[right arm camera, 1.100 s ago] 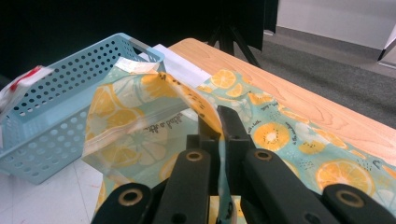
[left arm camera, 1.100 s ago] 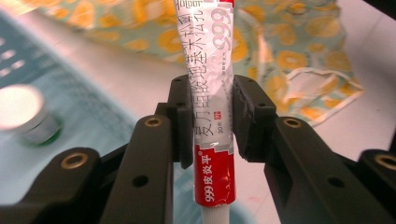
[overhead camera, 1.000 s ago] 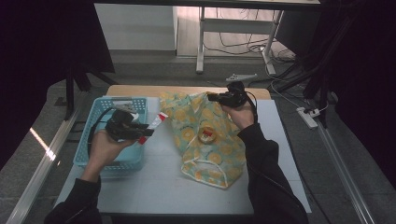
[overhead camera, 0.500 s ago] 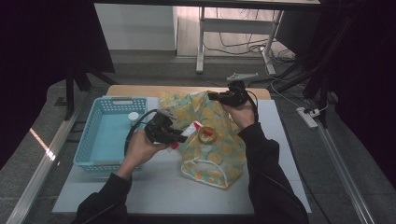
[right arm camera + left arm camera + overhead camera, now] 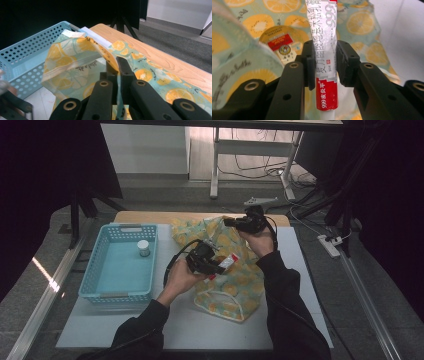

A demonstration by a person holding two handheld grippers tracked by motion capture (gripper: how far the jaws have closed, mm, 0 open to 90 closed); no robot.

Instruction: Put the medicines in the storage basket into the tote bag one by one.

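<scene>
I hold the left gripper (image 5: pixel 325 65) clamped across the middle of the ointment tube (image 5: pixel 325 50), which hangs over the open fruit-print bag (image 5: pixel 227 270). Farther off, my right gripper (image 5: pixel 117 71) is pinched shut on the bag's raised rim, with the blue basket (image 5: pixel 107 290) off to the left.

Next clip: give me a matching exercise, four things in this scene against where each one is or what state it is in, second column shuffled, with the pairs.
Things:
1. tube
2. bag
3. jar
4. basket

Places or states:
A. standing inside the basket
B. clamped between the left gripper's jaws
C. edge pinched and lifted by the right gripper
D. on the table's left side, beside the bag

Pairs: 1-B, 2-C, 3-A, 4-D
</scene>
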